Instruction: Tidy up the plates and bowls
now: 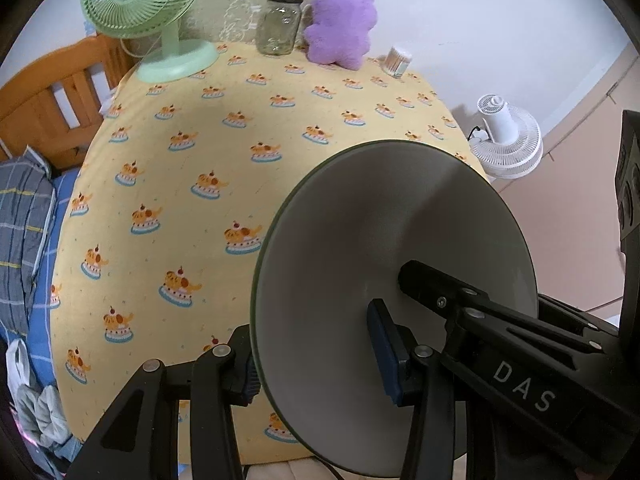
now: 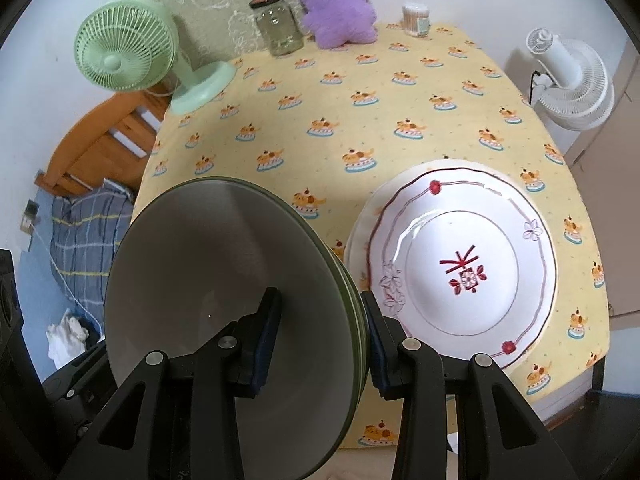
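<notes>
A stack of nested green-rimmed bowls (image 1: pixel 384 232) with pale insides hangs tilted above the yellow tablecloth (image 1: pixel 192 128), held from both sides. My left gripper (image 1: pixel 316 360) is shut on the stack's near wall, one pad inside and one outside. My right gripper (image 2: pixel 320 336) is shut on the opposite wall of the bowls (image 2: pixel 216 264) in the same way. One of the right gripper's fingers (image 1: pixel 424 280) reaches into the bowl in the left wrist view. White plates with a red pattern (image 2: pixel 460 264) lie stacked on the table's near right part.
Along the table's far edge stand a green desk fan (image 2: pixel 124 48), a glass jar (image 2: pixel 278 26), a purple plush toy (image 2: pixel 336 4) and a tub of cotton swabs (image 2: pixel 416 18). A white fan (image 2: pixel 568 80) stands beyond the right edge. A wooden bed frame (image 1: pixel 48 96) lies to the left.
</notes>
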Motion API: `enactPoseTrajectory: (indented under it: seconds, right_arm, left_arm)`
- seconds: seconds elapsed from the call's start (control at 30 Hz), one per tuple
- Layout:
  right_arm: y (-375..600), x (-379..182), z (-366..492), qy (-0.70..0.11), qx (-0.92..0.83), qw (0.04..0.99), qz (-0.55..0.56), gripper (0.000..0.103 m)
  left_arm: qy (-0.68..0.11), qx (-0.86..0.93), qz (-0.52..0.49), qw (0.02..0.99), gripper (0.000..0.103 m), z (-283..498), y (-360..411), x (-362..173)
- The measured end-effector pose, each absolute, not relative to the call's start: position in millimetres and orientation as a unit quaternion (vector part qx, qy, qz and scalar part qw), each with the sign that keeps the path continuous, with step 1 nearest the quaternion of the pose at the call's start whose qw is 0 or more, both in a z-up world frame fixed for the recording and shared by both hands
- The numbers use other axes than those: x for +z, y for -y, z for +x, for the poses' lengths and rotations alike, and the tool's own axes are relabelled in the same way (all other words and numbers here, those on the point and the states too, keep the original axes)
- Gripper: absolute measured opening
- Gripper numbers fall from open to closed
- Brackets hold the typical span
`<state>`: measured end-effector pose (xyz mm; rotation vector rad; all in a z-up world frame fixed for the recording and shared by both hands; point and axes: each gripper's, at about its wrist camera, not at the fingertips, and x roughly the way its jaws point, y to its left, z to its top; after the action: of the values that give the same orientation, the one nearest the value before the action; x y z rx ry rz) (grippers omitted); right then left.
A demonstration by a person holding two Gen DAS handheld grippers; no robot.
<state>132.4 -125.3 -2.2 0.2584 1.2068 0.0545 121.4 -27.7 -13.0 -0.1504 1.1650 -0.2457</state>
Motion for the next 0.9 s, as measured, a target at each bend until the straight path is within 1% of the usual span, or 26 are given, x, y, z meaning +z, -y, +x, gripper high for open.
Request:
enactPoseTrajectory:
  seconds: [0.13,0.27,0.57,0.9]
  right_arm:
    - [139.5,-3.4,131.3,-0.563,0.033,0.816,0.127,0.043]
    - [157.4,-3.4,136.5,-0.563,0.046,0.817,0.116,0.043]
    - [215.0,-6.4,147.3,-0.581,0.068,0.806,0.094,0.043]
    - [253.4,-14.5,159.6,-0.591,0.081,0.798,0.081,0.043]
  left_arm:
    - [-0.547,-0.107,-0.067,0.828,0.045,123.2,40.3,-12.5]
    - [-0.548,-0.091,-0.086,0.827,0.046,126.3,59.9,-14.3]
    - [-0.557,-0.068,-0.109,0.821,0.045,134.8,115.5,-15.8]
    - [-0.563,-0.051,-0.122,0.816,0.045,145.7,151.8,-23.7]
